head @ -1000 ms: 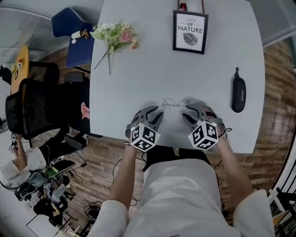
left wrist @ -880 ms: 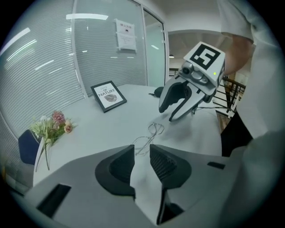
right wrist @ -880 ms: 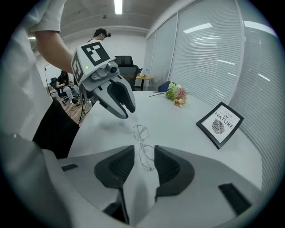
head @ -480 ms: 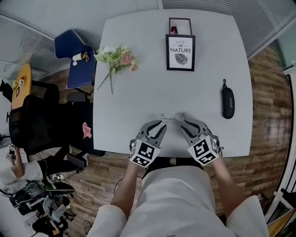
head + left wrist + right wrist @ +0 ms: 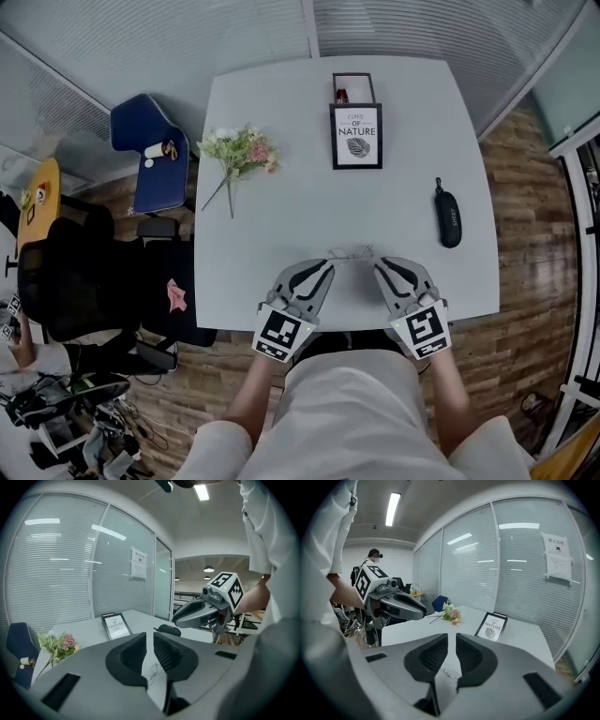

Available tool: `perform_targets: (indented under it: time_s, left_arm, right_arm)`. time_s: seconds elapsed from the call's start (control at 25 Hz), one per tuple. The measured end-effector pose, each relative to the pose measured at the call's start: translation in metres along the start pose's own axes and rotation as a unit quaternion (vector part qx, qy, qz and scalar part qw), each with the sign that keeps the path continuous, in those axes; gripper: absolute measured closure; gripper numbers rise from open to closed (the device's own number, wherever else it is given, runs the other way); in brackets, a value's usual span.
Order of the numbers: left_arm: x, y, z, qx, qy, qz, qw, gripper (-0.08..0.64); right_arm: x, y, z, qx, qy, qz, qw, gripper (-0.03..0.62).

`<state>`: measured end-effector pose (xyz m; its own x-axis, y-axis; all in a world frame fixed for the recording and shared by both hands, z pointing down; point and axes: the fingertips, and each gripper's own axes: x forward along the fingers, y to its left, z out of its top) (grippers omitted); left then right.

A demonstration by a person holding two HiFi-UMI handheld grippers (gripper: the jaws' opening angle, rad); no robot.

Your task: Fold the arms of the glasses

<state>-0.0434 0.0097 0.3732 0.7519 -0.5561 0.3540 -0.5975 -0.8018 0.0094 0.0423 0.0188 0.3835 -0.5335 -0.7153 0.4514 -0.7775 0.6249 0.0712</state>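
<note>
At the 6 o'clock edge of the white table (image 5: 281, 169) we have the thin wire-frame glasses (image 5: 350, 253). They lie on the top between both claw tips, touched by neither. The left gripper (image 5: 323, 268) and right gripper (image 5: 382, 267) have jaws closing, a slim gap left and nothing between them. We can't tell if the arms are folded.

Risks, our call:
- Near-together jaws would shove the frame instead of straddling an arm.
- A shove toward 6 tips it off the edge.
- A hard pinch bends the wire.

Count:
- one glasses
- two grippers
- one black oblong case (image 5: 449, 219) at 3
- one black-framed print (image 5: 356, 137) at 12
- one bunch of pink and white flowers (image 5: 239, 150) at 10
</note>
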Motion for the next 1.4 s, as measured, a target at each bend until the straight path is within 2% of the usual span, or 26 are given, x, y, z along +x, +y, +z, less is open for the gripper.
perform_targets:
  time_s: [0.24, 0.68, 0.92, 1.2, 1.4]
  left_arm:
    - [-0.039, 0.009, 0.025, -0.051, -0.057, 0.005, 0.9970, 0.512]
    - [-0.073, 0.000, 0.052, -0.055, -0.109, -0.010, 0.9925, 0.532]
    - [-0.073, 0.006, 0.053, -0.057, -0.107, -0.004, 0.9926, 0.537]
    - [-0.069, 0.014, 0.056, -0.074, -0.106, 0.008, 0.9916, 0.536]
    - [-0.065, 0.013, 0.061, -0.069, -0.105, 0.005, 0.9921, 0.535]
  right_arm:
    - [-0.031, 0.006, 0.039, 0.027, -0.072, -0.056, 0.995, 0.580]
    - [-0.072, 0.025, 0.070, 0.058, -0.138, -0.089, 0.985, 0.586]
    - [-0.077, 0.027, 0.071, 0.078, -0.144, -0.084, 0.983, 0.588]
    - [-0.067, 0.021, 0.068, 0.134, -0.145, -0.072, 0.978, 0.589]
    - [-0.059, 0.020, 0.074, 0.122, -0.142, -0.073, 0.980, 0.589]
